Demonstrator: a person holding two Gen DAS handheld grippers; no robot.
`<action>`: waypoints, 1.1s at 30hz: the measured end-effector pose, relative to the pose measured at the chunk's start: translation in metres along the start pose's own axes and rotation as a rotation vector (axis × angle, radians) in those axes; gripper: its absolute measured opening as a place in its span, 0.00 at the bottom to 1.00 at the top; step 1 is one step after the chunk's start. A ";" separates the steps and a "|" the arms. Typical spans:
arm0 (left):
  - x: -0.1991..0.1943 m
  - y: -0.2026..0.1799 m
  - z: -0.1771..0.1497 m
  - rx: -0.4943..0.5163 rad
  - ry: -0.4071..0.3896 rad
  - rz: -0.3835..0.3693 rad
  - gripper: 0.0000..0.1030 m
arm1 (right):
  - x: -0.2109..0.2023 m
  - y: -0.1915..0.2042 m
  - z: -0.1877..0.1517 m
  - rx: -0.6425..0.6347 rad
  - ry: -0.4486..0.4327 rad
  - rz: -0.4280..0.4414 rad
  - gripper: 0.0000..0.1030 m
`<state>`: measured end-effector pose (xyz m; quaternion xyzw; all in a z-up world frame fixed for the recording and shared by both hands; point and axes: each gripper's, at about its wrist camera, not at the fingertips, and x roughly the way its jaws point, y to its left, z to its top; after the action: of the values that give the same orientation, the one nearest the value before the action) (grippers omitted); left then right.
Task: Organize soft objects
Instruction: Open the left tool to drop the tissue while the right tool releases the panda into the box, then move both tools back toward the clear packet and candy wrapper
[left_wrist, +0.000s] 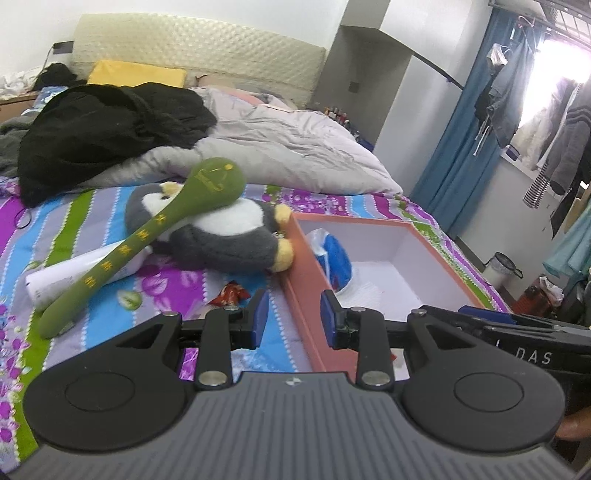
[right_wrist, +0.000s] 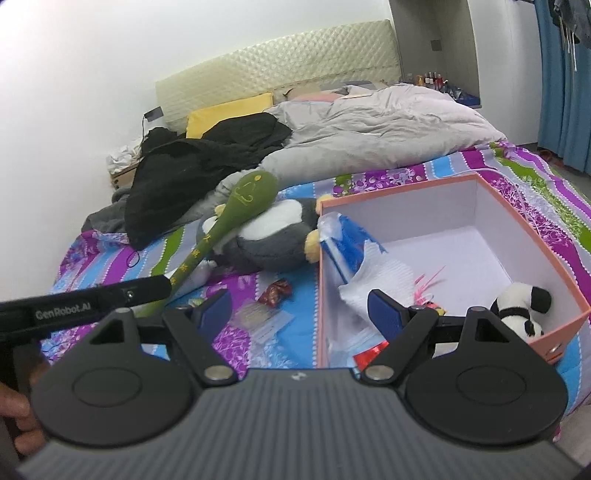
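Note:
A grey and white penguin plush lies on the striped bedsheet, touching the left wall of an orange box. A green soft club leans across the penguin. In the box are a small panda plush and a blue and white plastic bag. My left gripper hovers over the box's near left corner, open a little and holding nothing. My right gripper stands wide open above the box's left wall, also holding nothing.
A red wrapper and a white roll lie on the sheet near the club. Black clothes and a grey duvet are piled toward the headboard. Clothes hang at the window on the right.

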<state>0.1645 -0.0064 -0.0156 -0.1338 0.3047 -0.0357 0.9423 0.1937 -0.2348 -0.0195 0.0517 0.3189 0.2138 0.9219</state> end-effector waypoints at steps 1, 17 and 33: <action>-0.001 0.002 -0.002 -0.001 0.000 0.003 0.35 | -0.001 0.003 -0.003 -0.003 0.002 0.006 0.80; -0.022 0.046 -0.059 -0.084 0.054 0.053 0.41 | -0.005 0.047 -0.044 0.012 0.079 0.052 0.80; 0.044 0.081 -0.064 -0.097 0.116 0.052 0.49 | 0.071 0.066 -0.032 0.012 0.126 0.062 0.79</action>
<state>0.1622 0.0503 -0.1124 -0.1691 0.3635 -0.0043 0.9161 0.2005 -0.1458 -0.0696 0.0535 0.3760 0.2429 0.8926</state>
